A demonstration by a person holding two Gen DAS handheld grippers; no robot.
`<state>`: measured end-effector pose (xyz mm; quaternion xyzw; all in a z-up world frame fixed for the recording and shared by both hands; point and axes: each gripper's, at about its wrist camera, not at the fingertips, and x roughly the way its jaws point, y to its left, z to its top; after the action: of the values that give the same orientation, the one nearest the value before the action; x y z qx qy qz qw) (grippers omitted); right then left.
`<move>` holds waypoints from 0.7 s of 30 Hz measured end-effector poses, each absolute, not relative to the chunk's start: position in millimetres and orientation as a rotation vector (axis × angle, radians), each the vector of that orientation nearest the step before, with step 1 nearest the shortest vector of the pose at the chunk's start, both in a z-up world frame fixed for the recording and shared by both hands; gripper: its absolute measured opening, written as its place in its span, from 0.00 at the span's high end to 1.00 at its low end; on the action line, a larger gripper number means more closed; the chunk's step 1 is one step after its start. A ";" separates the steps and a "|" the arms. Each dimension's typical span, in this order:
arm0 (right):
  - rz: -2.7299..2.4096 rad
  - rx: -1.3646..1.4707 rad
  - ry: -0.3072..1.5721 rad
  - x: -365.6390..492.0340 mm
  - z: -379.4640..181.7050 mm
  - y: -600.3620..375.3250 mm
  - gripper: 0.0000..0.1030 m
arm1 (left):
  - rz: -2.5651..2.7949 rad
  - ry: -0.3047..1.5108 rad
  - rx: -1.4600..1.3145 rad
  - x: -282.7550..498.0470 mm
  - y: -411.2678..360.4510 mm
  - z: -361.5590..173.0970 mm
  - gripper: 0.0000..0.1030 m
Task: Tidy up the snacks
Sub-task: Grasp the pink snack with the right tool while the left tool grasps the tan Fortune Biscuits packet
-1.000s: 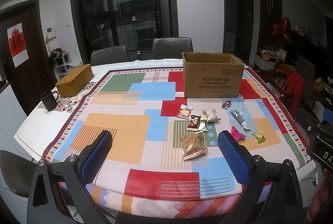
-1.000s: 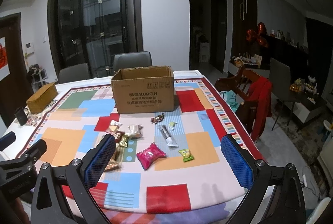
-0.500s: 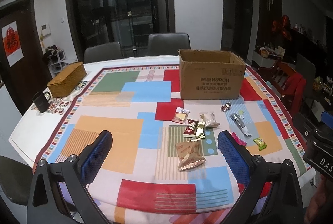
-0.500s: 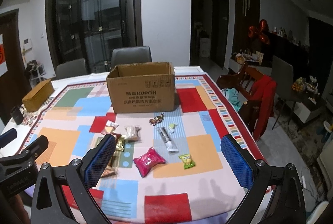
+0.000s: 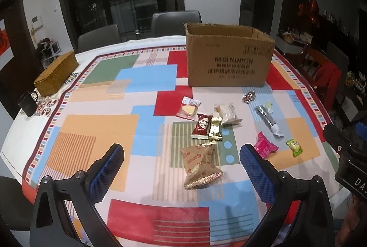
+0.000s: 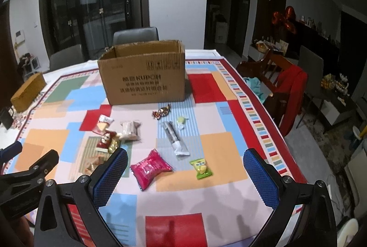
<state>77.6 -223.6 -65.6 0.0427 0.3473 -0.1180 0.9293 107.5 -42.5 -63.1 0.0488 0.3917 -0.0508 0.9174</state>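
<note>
Risk begins close to the fingers, because nothing is gripped yet. The left gripper (image 5: 181, 161) has its fingers wide apart and empty; the brown pack (image 5: 199, 164) lies between them, a little nearer to the right finger. This pack looks puffy and slippery, so a pinch on its swollen middle may squeeze it out sideways, or may crush what is inside. The right gripper (image 6: 184, 169) is also wide and empty. The pink pack (image 6: 150, 167) lies just beside its left finger, and the green candy (image 6: 201, 169) lies between the fingers, a bit further on. If the fingers close low on the cloth (image 6: 220, 150), they may catch the fabric and drag the other snacks.

Beyond the left fingers, the red pack (image 5: 201, 125) and the gold pack (image 5: 215, 128) touch each other, so one grip may lift both, or push one away. Beyond the right fingers lie the silver stick (image 6: 175, 138) and the dark candy (image 6: 162, 111); both are thin and flat, hard to catch.

Farthest stands the open box (image 6: 143, 77). Its walls are high, so a low carry may hit the front wall and drop the snack outside.
</note>
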 end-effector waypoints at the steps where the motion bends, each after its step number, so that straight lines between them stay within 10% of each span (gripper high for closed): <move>1: -0.244 0.087 0.718 79.3 -69.2 -224.7 0.01 | -0.105 0.809 0.101 109.0 -43.5 -65.5 0.00; 21: -0.179 0.106 0.815 115.4 -121.2 -220.7 0.03 | -0.109 0.880 0.152 138.7 -67.0 -124.9 0.08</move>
<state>115.4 -220.7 -121.2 0.0514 0.3955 -0.0871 0.9129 138.7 -67.0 -124.9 0.0733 0.4255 -0.0526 0.9004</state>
